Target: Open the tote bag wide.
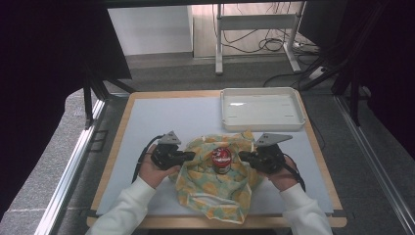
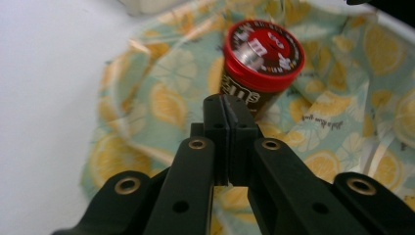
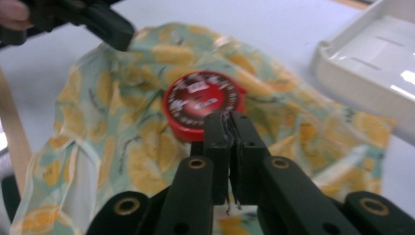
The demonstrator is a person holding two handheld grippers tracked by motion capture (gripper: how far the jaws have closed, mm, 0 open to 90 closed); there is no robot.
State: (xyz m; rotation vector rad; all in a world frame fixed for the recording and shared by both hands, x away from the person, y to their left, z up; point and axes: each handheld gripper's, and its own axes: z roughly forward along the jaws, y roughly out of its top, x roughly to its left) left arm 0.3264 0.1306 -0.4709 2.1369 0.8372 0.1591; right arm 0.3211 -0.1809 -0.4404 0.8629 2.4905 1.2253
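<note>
On the cloth (image 1: 215, 186), both hand-held grippers (jaws closed) flank the can (image 1: 221, 159).

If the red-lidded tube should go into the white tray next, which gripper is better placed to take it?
Probably the right gripper. It is on the same side as the white tray, and the tube stands just beside it. The left gripper is equally near but farther from the tray.

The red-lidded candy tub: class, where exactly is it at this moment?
In the high view the red-lidded candy tub stands upright on the lemon-print cloth near the table's front, between the left tongs and right tongs, in front of the white tray.
</note>
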